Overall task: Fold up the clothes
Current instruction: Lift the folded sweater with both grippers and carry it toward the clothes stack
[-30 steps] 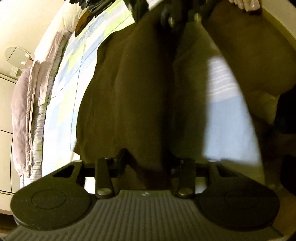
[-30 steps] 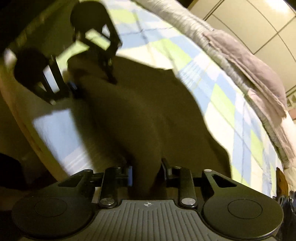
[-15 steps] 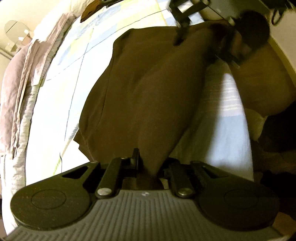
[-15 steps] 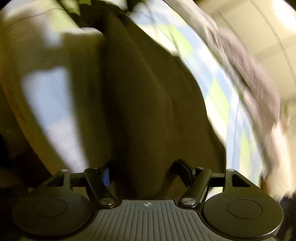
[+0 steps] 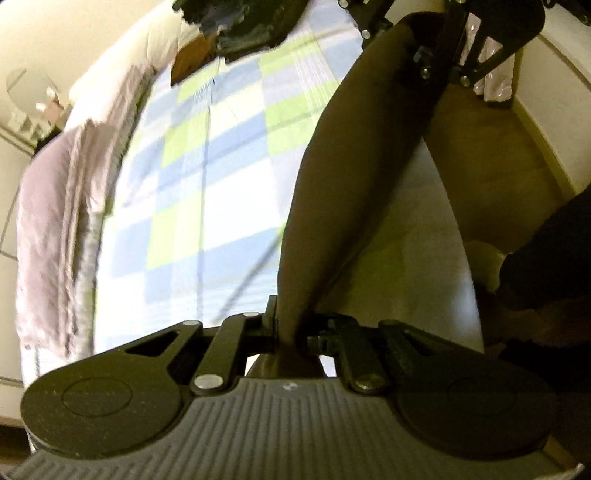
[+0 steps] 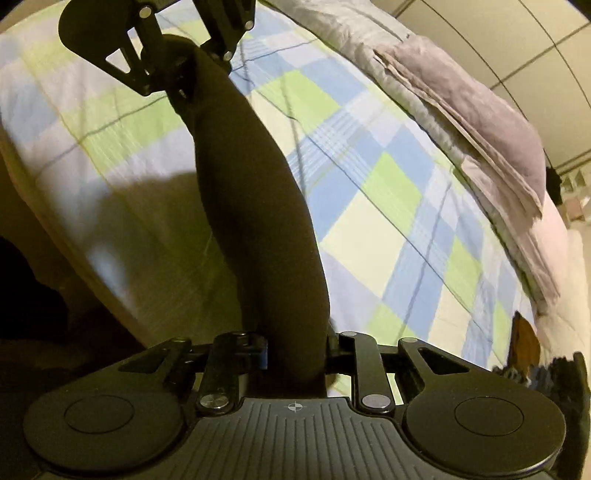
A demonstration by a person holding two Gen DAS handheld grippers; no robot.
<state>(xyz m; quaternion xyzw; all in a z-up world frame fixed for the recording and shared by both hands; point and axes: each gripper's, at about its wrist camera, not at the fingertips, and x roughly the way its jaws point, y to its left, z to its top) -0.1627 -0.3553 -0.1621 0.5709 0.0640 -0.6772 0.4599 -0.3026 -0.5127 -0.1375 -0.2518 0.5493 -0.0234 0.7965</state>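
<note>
A bed (image 5: pixel 229 206) carries everything, spread with a checked cover (image 6: pixel 388 206) in blue, green and white squares. Along its far edge lies a folded grey-lilac blanket (image 6: pixel 480 122), and a small heap of dark clothes (image 5: pixel 243 22) sits near one end of the cover.

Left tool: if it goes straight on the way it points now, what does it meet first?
The left tool is shut on the brown cloth, stretched ahead of it toward the right tool. Past that cloth, its line seems to end on the checked bed cover, though depth is unclear.
</note>
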